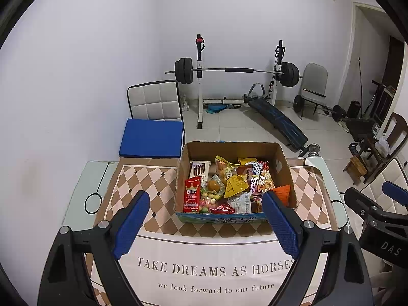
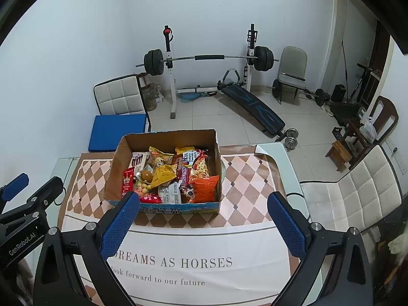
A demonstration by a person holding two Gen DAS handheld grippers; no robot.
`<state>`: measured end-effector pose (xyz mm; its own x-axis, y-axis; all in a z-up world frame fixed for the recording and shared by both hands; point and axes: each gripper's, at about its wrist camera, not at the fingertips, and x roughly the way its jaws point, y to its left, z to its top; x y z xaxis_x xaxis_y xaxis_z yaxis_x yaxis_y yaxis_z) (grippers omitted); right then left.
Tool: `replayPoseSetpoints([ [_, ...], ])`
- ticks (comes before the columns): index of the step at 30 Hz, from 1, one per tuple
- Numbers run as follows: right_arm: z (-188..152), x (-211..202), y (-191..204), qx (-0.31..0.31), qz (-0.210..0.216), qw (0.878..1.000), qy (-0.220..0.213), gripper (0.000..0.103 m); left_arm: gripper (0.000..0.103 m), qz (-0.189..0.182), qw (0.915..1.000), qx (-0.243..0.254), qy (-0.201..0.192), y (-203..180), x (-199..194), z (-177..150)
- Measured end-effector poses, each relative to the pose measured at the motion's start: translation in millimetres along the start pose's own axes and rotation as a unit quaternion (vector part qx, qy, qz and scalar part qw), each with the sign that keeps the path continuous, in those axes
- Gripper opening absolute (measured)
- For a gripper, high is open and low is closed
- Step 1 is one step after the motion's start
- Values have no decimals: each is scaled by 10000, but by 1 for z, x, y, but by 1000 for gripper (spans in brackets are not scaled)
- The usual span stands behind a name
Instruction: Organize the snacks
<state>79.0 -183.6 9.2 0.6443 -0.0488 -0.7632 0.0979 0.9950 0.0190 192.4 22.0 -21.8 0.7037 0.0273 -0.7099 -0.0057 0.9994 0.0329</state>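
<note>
At the far left we see a chair (image 1: 154, 100) with a blue cushion (image 1: 152, 137) on its seat, standing against the wall behind the worktop (image 1: 84, 178), whose cloth (image 1: 204, 267) has a brown diamond pattern and the printed line "TAKE DREAMS AS HORSES". Our left gripper (image 1: 205, 219) hangs above the near part of the cloth with its blue fingers (image 1: 131, 223) spread wide and nothing between them. Just beyond the fingertips, toward the back of the worktop, stands the open cardboard box (image 1: 283, 168) filled with the snacks: a red carton (image 1: 191, 195) upright against the left wall, a white packet with chocolate sticks (image 1: 200, 170) behind it, a bag of pale round candies (image 1: 207, 200) next to the carton, a yellow packet (image 1: 236, 185) in the middle, and an orange bag (image 2: 204, 187) in the near right corner. Our right gripper (image 2: 202, 219) hovers over the cloth to the right of the left one, its fingers (image 2: 287, 223) likewise wide apart and holding nothing; the box sits ahead of its left finger. Behind the worktop a barbell rack (image 1: 236, 71) and a sit-up bench (image 1: 278, 122) stand on the tiled floor, and a white quilted chair (image 2: 357, 193) is just beside the worktop on the right.
</note>
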Motion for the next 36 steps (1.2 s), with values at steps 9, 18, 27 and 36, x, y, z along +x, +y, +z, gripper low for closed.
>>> replayPoseSetpoints([
  [9,1,-3,3,9,-15,10000,-19,102,90,-1,10000,8,-26,-1,-3,3],
  [18,0,-3,2,20,-20,10000,-24,102,90,15,10000,-4,-29,-2,-3,3],
  [27,0,-5,2,29,-19,10000,-29,102,90,-2,10000,3,-67,-1,-7,7],
  [36,-1,-6,1,44,-34,10000,-40,102,90,-4,9998,69,-167,2,-12,9],
])
